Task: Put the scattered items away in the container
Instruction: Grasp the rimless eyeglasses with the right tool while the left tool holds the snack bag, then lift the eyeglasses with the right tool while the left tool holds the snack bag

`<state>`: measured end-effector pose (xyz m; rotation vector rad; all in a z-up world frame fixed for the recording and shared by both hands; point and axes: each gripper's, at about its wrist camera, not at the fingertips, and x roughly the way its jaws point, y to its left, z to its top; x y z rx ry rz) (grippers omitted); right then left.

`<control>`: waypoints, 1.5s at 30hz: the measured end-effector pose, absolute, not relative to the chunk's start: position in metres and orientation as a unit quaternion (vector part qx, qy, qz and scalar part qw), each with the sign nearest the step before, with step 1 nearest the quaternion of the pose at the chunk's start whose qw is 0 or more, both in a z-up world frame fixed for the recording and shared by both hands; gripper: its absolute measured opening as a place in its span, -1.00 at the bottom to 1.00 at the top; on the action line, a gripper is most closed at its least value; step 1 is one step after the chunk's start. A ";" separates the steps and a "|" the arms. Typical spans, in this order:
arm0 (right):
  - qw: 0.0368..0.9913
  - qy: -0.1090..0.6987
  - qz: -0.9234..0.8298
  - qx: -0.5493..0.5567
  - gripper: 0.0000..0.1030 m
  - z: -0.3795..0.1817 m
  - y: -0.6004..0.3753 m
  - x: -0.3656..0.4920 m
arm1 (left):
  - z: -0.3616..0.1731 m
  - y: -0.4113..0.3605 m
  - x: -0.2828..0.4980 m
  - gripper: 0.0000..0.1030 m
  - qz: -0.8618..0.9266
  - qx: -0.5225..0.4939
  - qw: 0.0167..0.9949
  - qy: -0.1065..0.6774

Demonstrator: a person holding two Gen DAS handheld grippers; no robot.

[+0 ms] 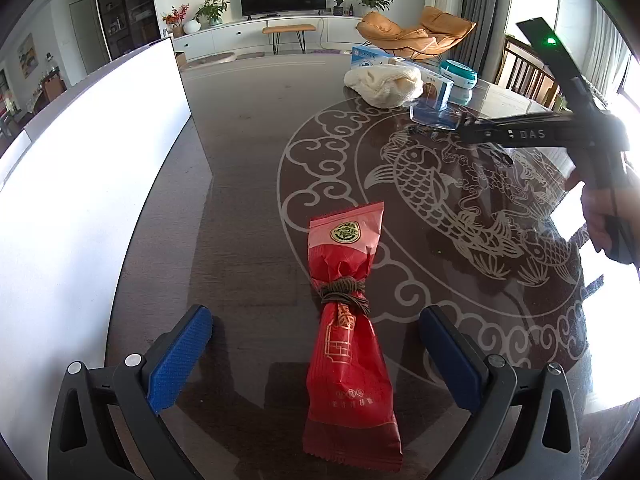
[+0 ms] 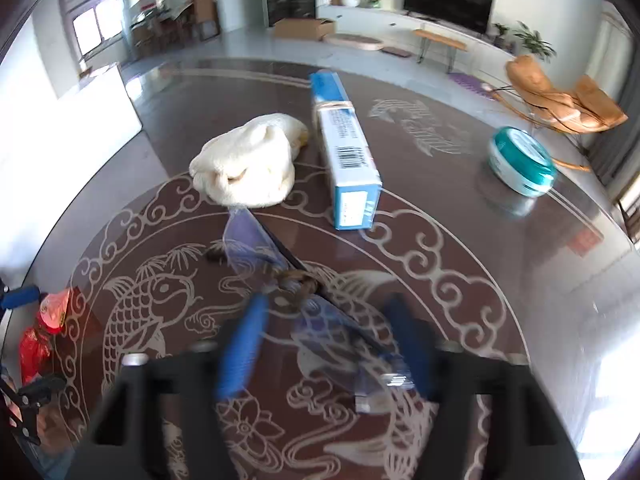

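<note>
1. The left tool (image 1: 316, 356) hangs over the dark patterned worktop (image 1: 248, 184), its blue pads spread wide on either side of the red snack packet (image 1: 348, 344). Neither pad touches the wrapper, so the packet just lies there between them, lined up for a squeeze.

2. Over on the other side, the right tool (image 2: 328, 340) sits low over a pair of clear glasses (image 2: 280, 280). Its pads are part-way in, with the frame lying between them. The picture smears there, so I can't say the pads are pressing on it yet.

3. The glasses lie slantwise, one lens toward the cream cloth (image 2: 248, 160), the other lens down between the pads. Going in across the narrow middle makes sense to me: it is the slimmest part to pinch.

4. The rest is scattered: a blue-and-white box (image 2: 348, 152) just beside the cloth, and a teal round tin (image 2: 522, 160) well apart toward the far edge.

5. The white container (image 1: 92, 184) stands at the left side of the worktop, right by the left tool. I can't see inside it from here. By my reckoning none of these things is in it yet.
</note>
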<state>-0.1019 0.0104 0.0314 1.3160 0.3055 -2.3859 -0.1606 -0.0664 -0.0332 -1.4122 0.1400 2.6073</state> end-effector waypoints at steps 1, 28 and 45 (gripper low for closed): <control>0.193 0.100 -0.855 0.471 -0.30 0.032 0.014 -0.098 | -0.033 -0.067 -0.161 1.00 0.875 -0.474 0.086 0.047; 0.124 0.038 -0.897 0.422 -0.47 0.042 0.078 0.132 | -0.033 -0.067 -0.160 1.00 0.875 -0.474 0.087 0.047; 0.145 0.013 -0.884 0.445 0.12 0.035 0.081 0.124 | -0.033 -0.069 -0.165 1.00 0.852 -0.502 0.128 0.074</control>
